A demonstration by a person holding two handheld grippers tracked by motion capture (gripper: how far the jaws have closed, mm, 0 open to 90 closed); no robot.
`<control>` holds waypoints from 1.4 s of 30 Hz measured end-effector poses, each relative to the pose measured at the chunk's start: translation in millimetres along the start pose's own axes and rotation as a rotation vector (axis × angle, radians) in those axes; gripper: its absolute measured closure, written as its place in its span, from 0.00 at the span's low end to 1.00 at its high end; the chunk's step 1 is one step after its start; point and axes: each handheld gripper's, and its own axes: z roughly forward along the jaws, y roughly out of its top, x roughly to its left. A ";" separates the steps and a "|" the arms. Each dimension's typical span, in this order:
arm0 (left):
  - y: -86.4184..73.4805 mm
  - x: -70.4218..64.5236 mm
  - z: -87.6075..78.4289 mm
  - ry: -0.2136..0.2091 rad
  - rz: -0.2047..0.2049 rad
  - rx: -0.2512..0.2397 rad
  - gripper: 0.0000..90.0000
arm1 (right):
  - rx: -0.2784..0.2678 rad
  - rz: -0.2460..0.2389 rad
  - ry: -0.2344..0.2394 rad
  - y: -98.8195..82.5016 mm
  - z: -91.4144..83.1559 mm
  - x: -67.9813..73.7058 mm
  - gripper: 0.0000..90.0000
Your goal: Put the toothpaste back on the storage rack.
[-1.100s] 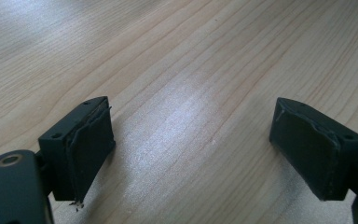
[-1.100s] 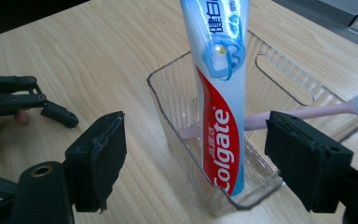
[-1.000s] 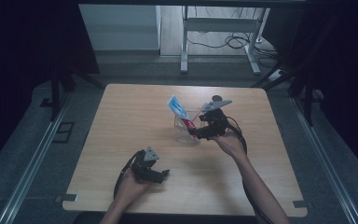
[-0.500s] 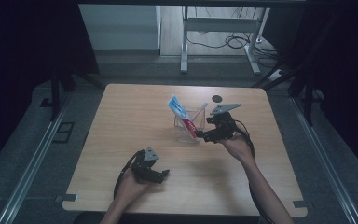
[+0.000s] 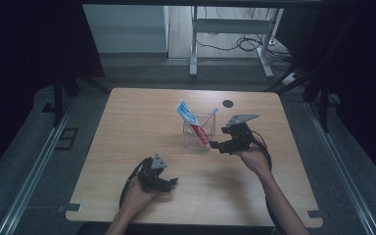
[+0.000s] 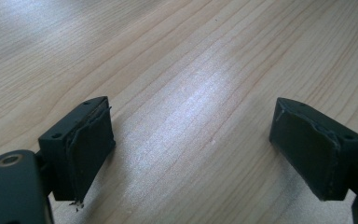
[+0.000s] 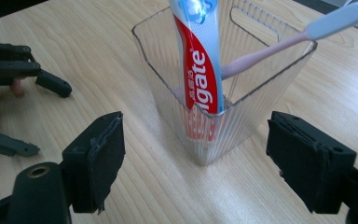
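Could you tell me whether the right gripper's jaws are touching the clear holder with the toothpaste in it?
Apart. In the right gripper view, the right gripper stands open, and bare table shows between each jaw and the clear holder.

The high view is dim, with dark surroundings; only the table (image 5: 127, 147) and the floor beyond it are lit. Both gripper views are bright, with a soft glare patch on the wood grain. The near jaws appear slightly soft.
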 end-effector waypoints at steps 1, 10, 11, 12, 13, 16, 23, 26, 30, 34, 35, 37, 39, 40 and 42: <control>0.0 0.0 0.0 0.000 0.000 0.000 0.15 | 0.001 -0.002 -0.002 -1.0 -0.6 0.2 0.21; -0.1 -0.1 -0.1 -0.001 -0.001 0.001 0.15 | -0.002 -0.014 -0.014 -8.6 -7.1 3.0 0.20; 0.0 0.1 -0.1 0.000 0.001 0.001 0.15 | -0.001 -0.013 -0.016 -9.6 -7.5 3.3 0.20; 0.0 0.1 -0.1 0.000 0.001 0.001 0.15 | 0.000 -0.013 -0.016 -10.6 -7.8 3.6 0.20; 0.0 0.1 -0.1 0.000 0.002 0.001 0.15 | 0.000 -0.017 -0.017 -11.7 -8.0 3.5 0.20; 0.0 0.1 -0.1 0.000 0.001 0.001 0.15 | 0.007 -0.014 -0.021 -15.2 -8.6 3.8 0.20; 0.0 0.0 0.0 0.000 0.001 0.000 0.15 | 0.006 0.001 -0.022 -26.2 -9.6 0.9 0.20; -0.1 -0.1 -0.1 0.000 -0.001 0.002 0.15 | 0.004 0.011 -0.020 -30.6 -10.6 0.2 0.20; -0.1 -0.3 0.0 0.000 -0.003 -0.001 0.15 | -0.011 0.024 -0.019 -36.7 -13.9 -0.9 0.20; -0.1 -0.2 0.0 0.000 -0.003 -0.001 0.15 | -0.032 0.029 -0.023 -41.2 -18.6 -2.0 0.20; -0.1 -0.2 0.0 0.000 -0.003 -0.001 0.15 | -0.037 0.032 -0.025 -42.0 -19.9 -2.1 0.20; -0.1 -0.2 0.0 0.000 -0.003 -0.001 0.15 | -0.046 0.033 -0.029 -43.3 -22.3 -2.8 0.20; -0.1 -0.3 0.0 0.000 -0.003 -0.001 0.15 | -0.056 0.035 -0.032 -44.5 -24.4 -3.4 0.20; -0.1 -0.2 0.0 0.000 -0.003 0.000 0.15 | -0.062 0.037 -0.031 -44.9 -25.4 -3.6 0.20; -0.1 -0.3 0.0 0.000 -0.003 0.000 0.15 | -0.067 0.037 -0.032 -45.7 -26.7 -4.2 0.20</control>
